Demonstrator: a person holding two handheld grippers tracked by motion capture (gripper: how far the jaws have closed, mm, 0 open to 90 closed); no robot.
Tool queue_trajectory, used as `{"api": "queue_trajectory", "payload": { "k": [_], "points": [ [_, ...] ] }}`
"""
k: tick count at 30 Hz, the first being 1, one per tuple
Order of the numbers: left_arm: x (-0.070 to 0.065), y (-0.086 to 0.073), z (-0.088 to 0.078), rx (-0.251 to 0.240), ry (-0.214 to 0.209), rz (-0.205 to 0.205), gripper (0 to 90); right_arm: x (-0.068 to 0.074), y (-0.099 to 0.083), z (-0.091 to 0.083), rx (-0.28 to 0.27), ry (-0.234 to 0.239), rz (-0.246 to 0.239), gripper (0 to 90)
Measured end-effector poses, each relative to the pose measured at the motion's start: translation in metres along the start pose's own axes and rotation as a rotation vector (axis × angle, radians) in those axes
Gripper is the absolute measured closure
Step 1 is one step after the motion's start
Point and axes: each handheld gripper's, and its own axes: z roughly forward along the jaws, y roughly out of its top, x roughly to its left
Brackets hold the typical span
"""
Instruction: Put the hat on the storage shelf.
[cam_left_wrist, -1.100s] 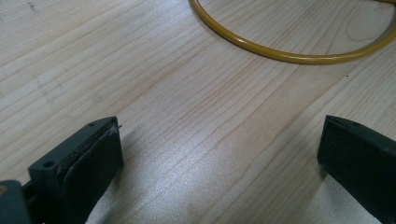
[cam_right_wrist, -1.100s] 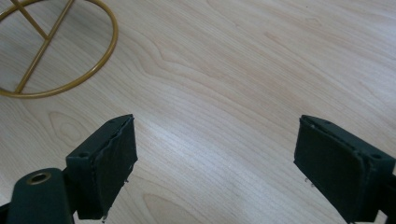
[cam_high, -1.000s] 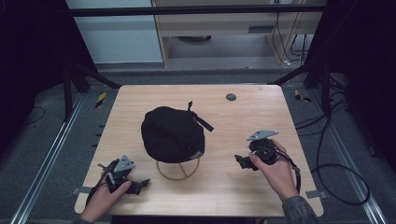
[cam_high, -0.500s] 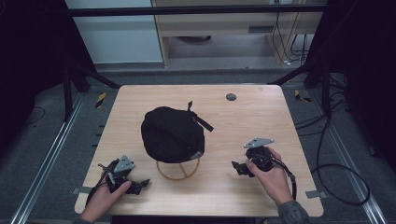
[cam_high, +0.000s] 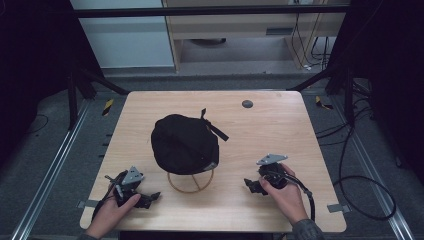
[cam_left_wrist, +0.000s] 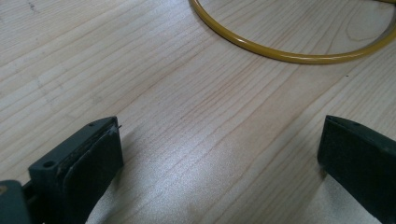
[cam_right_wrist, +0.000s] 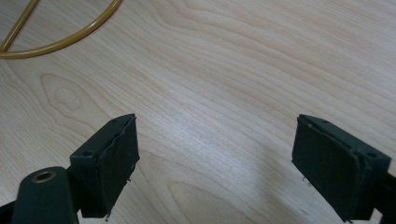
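Note:
A black cap (cam_high: 184, 143) sits on a yellow wire stand (cam_high: 190, 182) in the middle of the wooden table (cam_high: 280, 130). My left gripper (cam_high: 150, 198) lies low on the table at the front left, held by a hand, jaws open with nothing between them. Its own view has the stand's yellow base ring (cam_left_wrist: 289, 51) ahead of the wide-apart jaws (cam_left_wrist: 219, 154). My right gripper (cam_high: 251, 185) is at the front right in the other hand, pointing left toward the stand. Bare wood lies between its open jaws (cam_right_wrist: 215, 163), and the yellow ring (cam_right_wrist: 60, 35) curves at the upper left.
A small dark round disc (cam_high: 247, 104) lies near the table's far edge. Black cables (cam_high: 350, 185) trail off the right side. Metal frame rails and a dark floor surround the table, with shelving beyond the far edge.
My right gripper has come down and toward the front edge of the table, jaws still apart. The left gripper and the cap have stayed put.

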Motion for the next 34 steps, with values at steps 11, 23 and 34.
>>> {"api": "queue_trajectory", "payload": {
  "k": [11, 23, 34],
  "points": [
    [0.000, 0.000, 0.000, 0.000, 0.000, 0.000, 0.0, 0.010, -0.001, 0.021, -0.021, 0.031, 0.017, 15.1],
    [0.000, 0.000, 0.000, 0.000, 0.000, 0.000, 0.0, 0.014, 0.002, 0.040, -0.111, -0.006, 0.057, 12.4],
    [0.000, 0.000, 0.000, 0.000, 0.000, 0.000, 0.0, 0.021, 0.005, 0.044, -0.083, -0.038, -0.019, 8.0]
  ]
}}
